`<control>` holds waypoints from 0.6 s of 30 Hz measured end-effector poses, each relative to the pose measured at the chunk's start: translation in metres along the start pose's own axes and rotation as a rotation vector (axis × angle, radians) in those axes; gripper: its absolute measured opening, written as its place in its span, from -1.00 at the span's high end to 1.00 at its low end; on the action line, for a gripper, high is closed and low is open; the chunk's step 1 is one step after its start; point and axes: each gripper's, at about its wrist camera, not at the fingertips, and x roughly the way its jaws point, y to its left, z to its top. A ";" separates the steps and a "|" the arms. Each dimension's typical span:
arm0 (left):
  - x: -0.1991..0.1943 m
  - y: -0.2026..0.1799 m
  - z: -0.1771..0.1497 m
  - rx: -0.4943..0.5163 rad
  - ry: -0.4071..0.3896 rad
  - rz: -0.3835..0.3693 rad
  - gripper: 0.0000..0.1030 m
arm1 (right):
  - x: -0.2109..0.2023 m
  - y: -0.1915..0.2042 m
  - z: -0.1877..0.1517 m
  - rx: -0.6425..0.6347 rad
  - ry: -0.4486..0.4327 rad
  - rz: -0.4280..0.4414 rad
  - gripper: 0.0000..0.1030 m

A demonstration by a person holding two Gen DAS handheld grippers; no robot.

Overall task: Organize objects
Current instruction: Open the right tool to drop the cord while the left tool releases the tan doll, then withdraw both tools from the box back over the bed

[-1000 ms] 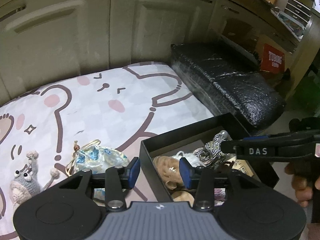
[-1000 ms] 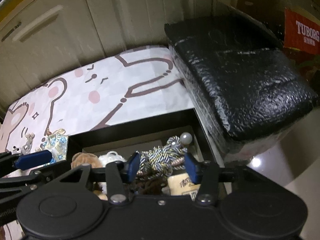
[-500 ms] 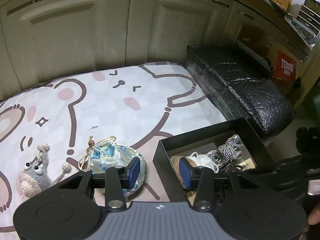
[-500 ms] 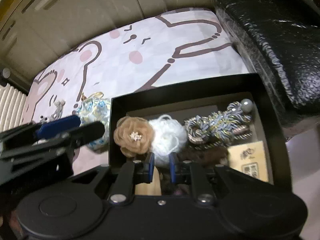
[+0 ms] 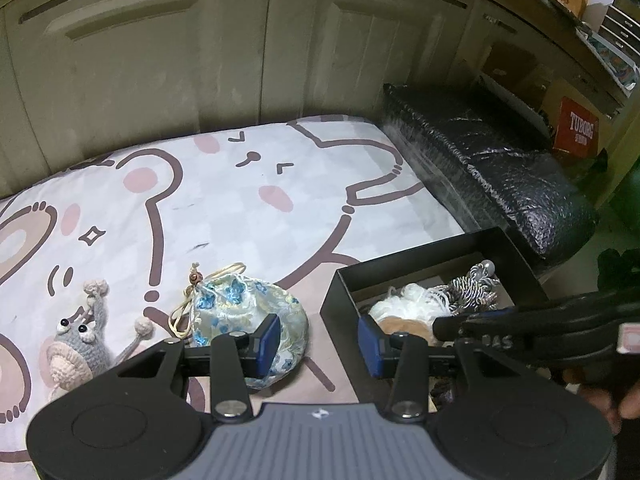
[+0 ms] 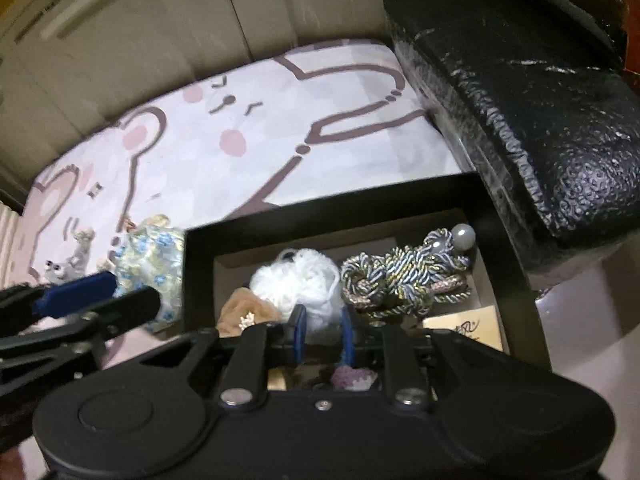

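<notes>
Two grippers hover: the right gripper (image 6: 322, 334) has its jaws pinched on the fluffy white yarn pom-pom (image 6: 302, 284) inside the black cardboard box (image 6: 200, 264) (soft, light, best taken by its bulk), while the left gripper (image 5: 318, 338) gapes empty beside it.

Home storage corner, as I see it. Ahead of my claws: cream panelled cupboard doors (image 5: 224, 60), cartoon-bear play mat (image 5: 248, 200); to their right, stacked cardboard boxes (image 5: 576, 128), shelves of clutter.
</notes>
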 end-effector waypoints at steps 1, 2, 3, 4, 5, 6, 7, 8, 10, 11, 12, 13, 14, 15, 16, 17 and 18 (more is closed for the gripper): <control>0.000 0.000 0.000 0.002 0.001 0.001 0.13 | -0.004 -0.001 0.001 0.002 -0.010 0.004 0.59; -0.001 -0.001 0.000 0.003 0.002 0.002 0.12 | -0.009 -0.002 0.001 0.006 -0.019 0.004 0.58; -0.001 -0.001 0.000 0.004 0.002 0.005 0.11 | -0.012 -0.003 0.001 0.009 -0.023 -0.002 0.57; -0.002 -0.002 -0.001 0.006 0.002 0.007 0.09 | -0.015 -0.004 0.000 0.009 -0.025 -0.008 0.57; -0.002 -0.002 -0.001 0.007 0.002 0.008 0.07 | -0.018 -0.006 -0.001 0.008 -0.026 -0.012 0.57; -0.003 -0.003 -0.001 0.008 0.002 0.008 0.06 | -0.020 -0.008 -0.002 0.005 -0.022 -0.013 0.57; -0.004 -0.003 -0.002 0.010 0.002 0.008 0.05 | -0.021 -0.008 -0.004 0.000 -0.012 -0.012 0.56; -0.005 -0.004 -0.002 0.012 0.002 0.009 0.05 | -0.022 -0.010 -0.006 -0.006 0.003 -0.013 0.56; -0.007 -0.006 -0.003 0.015 0.002 0.011 0.05 | -0.018 -0.011 -0.011 -0.028 0.050 -0.024 0.56; -0.007 -0.007 -0.003 0.015 0.002 0.012 0.05 | -0.015 -0.011 -0.015 -0.046 0.077 -0.037 0.56; -0.008 -0.008 -0.003 0.016 0.003 0.012 0.04 | -0.014 -0.011 -0.018 -0.064 0.089 -0.046 0.56; -0.009 -0.009 -0.004 0.017 0.003 0.013 0.04 | -0.014 -0.011 -0.021 -0.081 0.096 -0.055 0.56; -0.010 -0.011 -0.004 0.019 0.003 0.013 0.04 | -0.015 -0.011 -0.023 -0.087 0.101 -0.056 0.54; -0.012 -0.012 -0.004 0.022 0.003 0.013 0.04 | -0.016 -0.012 -0.024 -0.088 0.104 -0.049 0.53; -0.013 -0.013 -0.005 0.024 0.003 0.013 0.04 | -0.018 -0.013 -0.025 -0.087 0.102 -0.042 0.53; -0.014 -0.015 -0.005 0.027 0.003 0.014 0.04 | -0.022 -0.014 -0.026 -0.084 0.093 -0.033 0.53; -0.015 -0.016 -0.006 0.030 0.004 0.014 0.04 | -0.025 -0.014 -0.026 -0.080 0.083 -0.028 0.53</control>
